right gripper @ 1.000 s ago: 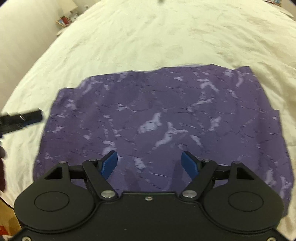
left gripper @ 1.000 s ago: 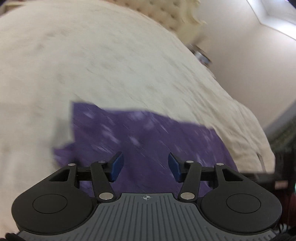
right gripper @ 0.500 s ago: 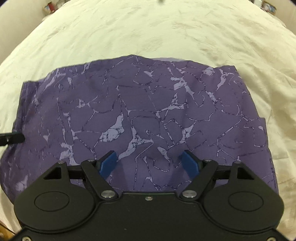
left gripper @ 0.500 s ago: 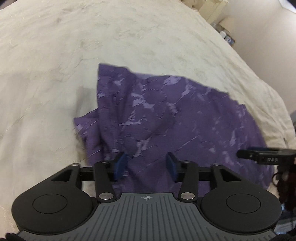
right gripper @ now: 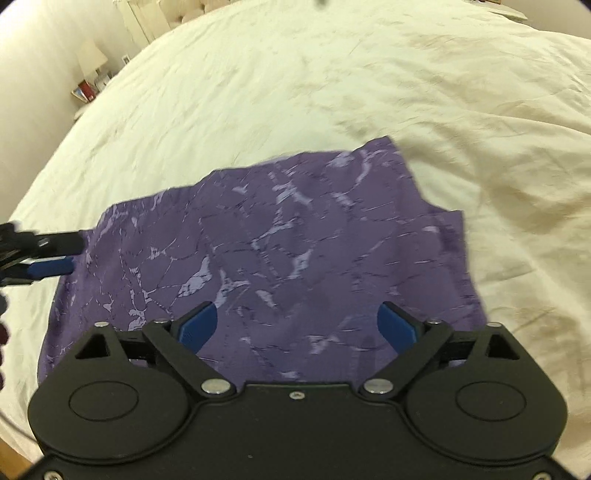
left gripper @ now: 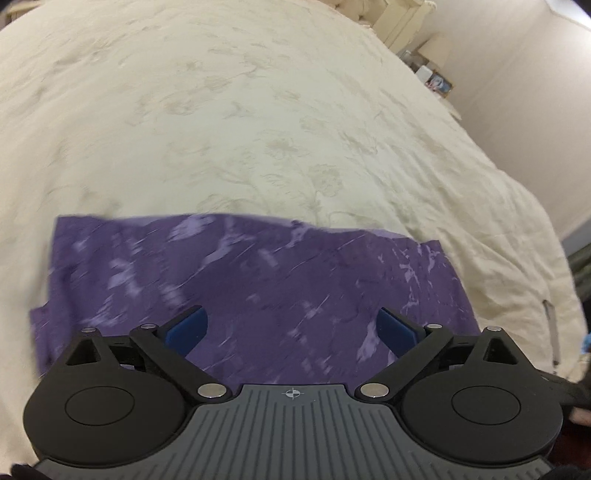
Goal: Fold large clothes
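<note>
The left gripper (left gripper: 291, 326) has just spread its jaws wide, nothing between them, over the left end of the purple garment (right gripper: 266, 251), which lies flat on the bed (right gripper: 332, 81) with its long side crosswise to both grippers. The right gripper (right gripper: 297, 325), jaws also just opened and empty, hangs above the near edge further right, so each hand looks nearest to its own end for the coming fold.

A cream, floral-embroidered quilted bedspread (left gripper: 258, 122) covers the bed ahead of the claw and fills most of both views; its surface is creased, with faint brownish patches (right gripper: 524, 206) ahead and to the right. A cream tufted headboard (left gripper: 391, 14) stands at the far end. A plain pale wall (left gripper: 524, 110) runs along the far right. A white-shaded table lamp (right gripper: 90, 55) stands far left, with small framed items (right gripper: 83, 92) beside it.
</note>
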Tool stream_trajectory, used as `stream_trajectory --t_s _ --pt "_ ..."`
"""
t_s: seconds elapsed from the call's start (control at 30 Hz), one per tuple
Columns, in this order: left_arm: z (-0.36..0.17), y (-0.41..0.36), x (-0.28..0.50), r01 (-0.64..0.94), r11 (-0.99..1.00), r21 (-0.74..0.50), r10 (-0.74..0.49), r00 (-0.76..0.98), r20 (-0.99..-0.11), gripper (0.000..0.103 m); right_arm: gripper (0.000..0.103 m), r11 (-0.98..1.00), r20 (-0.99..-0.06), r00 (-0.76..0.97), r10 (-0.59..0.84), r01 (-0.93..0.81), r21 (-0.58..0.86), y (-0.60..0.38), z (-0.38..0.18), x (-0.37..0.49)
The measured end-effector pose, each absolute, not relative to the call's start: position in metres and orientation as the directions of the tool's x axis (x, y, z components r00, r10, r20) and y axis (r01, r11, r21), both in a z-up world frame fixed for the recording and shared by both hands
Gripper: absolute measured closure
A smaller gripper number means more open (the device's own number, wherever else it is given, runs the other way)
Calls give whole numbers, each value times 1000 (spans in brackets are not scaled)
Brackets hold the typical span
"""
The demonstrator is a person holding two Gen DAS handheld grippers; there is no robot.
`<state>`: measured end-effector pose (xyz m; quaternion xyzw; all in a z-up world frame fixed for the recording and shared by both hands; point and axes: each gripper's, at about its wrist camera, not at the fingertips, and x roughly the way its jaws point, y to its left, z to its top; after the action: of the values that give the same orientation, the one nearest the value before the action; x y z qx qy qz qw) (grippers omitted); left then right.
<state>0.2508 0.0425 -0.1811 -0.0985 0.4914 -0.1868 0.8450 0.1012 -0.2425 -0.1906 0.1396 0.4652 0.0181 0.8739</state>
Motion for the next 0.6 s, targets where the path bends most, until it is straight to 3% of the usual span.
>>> stream_trajectory --t_s 0.4,0.6 --pt "-233 -15 293 108 993 -37 -78 406 -910 3 7 946 -796 566 216 81 314 -308 -192 95" --pt "-244 -21 301 62 998 12 -14 411 -912 0 4 929 -799 534 275 65 363 -336 -201 100"
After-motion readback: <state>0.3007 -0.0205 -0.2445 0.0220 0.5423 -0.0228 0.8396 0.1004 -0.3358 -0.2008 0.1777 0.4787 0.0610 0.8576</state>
